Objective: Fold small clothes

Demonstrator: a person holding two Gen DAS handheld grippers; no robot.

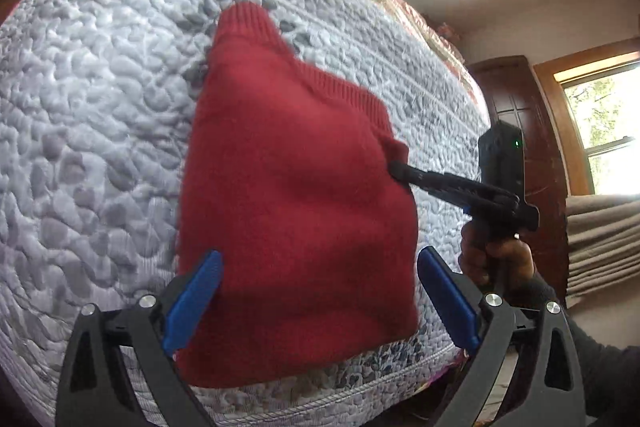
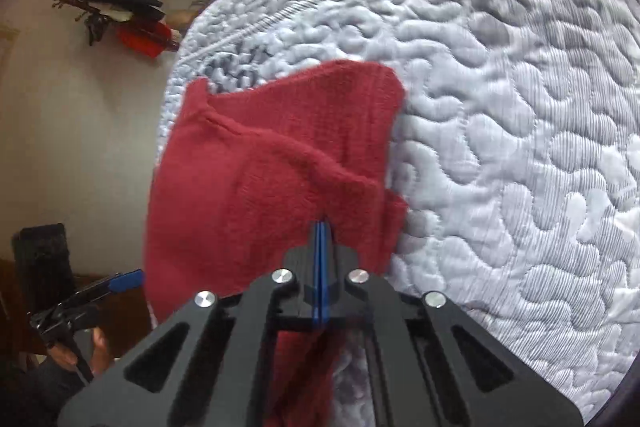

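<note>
garment: red knit sweater (image 1: 296, 195), small, lying on the mattress (image 1: 100, 107) near its front edge; partly folded, one layer doubled over another.
left tool (image 1: 320, 303): jaws spread wide, blue pads either side of the sweater's near portion, gripping nothing; seems poised just above the cloth, contact not clear.
right tool (image 2: 322, 227): pads pressed together, pinching a fold at the sweater's right edge; cloth bunches into a ridge at the pinch.
step (judgement): mid-fold, right tool carrying an edge across the body, left tool free to pin or take the near hem.
risk 1: thin pinch on thick knit; could slip out if pulled fast, dropping the flap skewed.
risk 2: knit stretches; dragging by one point could pull the edge into a peak, not a straight fold line.
risk 3: sweater sits close to the mattress front edge; a tug toward that edge could slide it off, nothing pinning it.
risk 4: quilted cover grips fuzzy knit; lower layer could drag and wrinkle under the fold.
risk 5: left tool closing blind could catch both layers and undo the fold.
sweater material: soft, fuzzy, matte, ribbed band at the far cuff and along one edge; floppy, holds no shape.
mattress material: pale grey-white quilting, puffy meander stitching, corded seam along the rim; soft, yielding.
tool build: black rigid frames, silver bolts, smooth blue pads.
</note>
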